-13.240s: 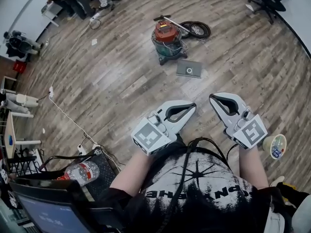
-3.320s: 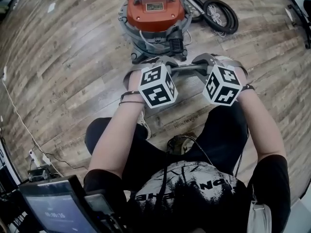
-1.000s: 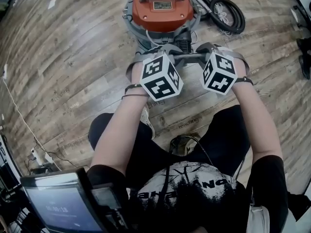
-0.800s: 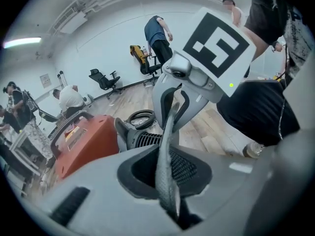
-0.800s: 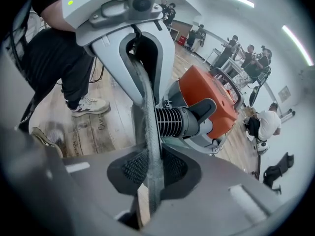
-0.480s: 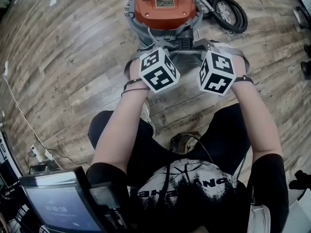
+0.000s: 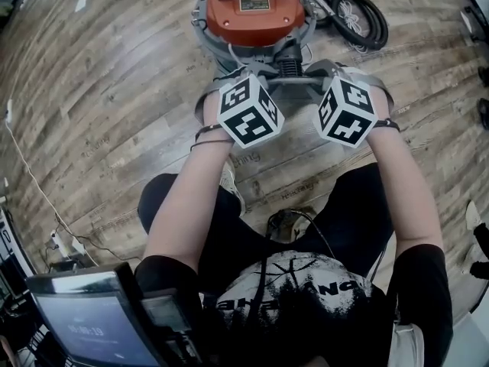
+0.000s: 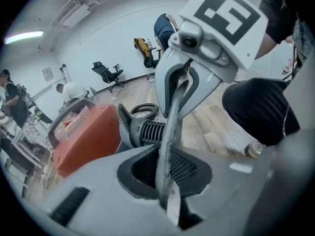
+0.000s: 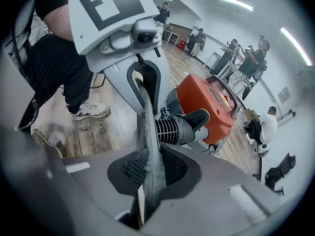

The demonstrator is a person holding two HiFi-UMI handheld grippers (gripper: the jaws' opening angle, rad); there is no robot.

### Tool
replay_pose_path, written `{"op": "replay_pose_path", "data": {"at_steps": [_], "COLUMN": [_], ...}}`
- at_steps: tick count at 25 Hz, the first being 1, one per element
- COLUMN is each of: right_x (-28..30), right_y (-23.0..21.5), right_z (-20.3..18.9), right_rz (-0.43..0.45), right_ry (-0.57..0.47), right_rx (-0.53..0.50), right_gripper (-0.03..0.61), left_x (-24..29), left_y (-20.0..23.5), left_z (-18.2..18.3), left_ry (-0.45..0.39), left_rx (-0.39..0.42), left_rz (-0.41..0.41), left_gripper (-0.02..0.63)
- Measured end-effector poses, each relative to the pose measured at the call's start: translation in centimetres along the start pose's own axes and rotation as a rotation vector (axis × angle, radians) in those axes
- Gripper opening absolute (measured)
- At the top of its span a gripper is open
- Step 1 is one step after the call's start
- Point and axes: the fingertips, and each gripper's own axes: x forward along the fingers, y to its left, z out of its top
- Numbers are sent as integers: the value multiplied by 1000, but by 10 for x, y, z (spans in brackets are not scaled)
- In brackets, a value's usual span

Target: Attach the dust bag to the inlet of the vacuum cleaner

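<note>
Left gripper (image 8: 167, 181), right gripper (image 9: 150, 181): each clamped on one edge of the dust bag (image 8: 172, 117). Judged light, limp, thin felt; take your hold at opposite edges, taut.

The vacuum cleaner (image 7: 256, 10) has an orange-red top; the dust bag (image 8: 170, 132) is grey; the floor (image 7: 99, 105) shows brown wood-grain.

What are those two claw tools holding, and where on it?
The dust bag, stretched between them: left gripper and right gripper each pinch an opposite edge.
</note>
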Motion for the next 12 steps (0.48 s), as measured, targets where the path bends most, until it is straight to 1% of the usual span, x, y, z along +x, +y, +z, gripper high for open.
{"op": "replay_pose_path", "data": {"at_steps": [3, 6, 9, 12], "right_x": [6, 11, 16, 17], "right_y": [0, 3, 4, 3], "right_z": [-9, -14, -17, -17], "right_rz": [-2, -7, -14, -34], "right_ry": [6, 22, 44, 73], "right_rx": [31, 40, 38, 5], "right_gripper": [38, 38, 40, 41], "left_x": [-4, -7, -9, -9], "left_y": [1, -2, -5, -4], "left_z": [11, 19, 25, 27], "left_ry": [-24, -35, -46, -53], "left_rx": [22, 46, 67, 70], "left_rz": [9, 15, 16, 11], "left_gripper": [46, 48, 48, 49]}}
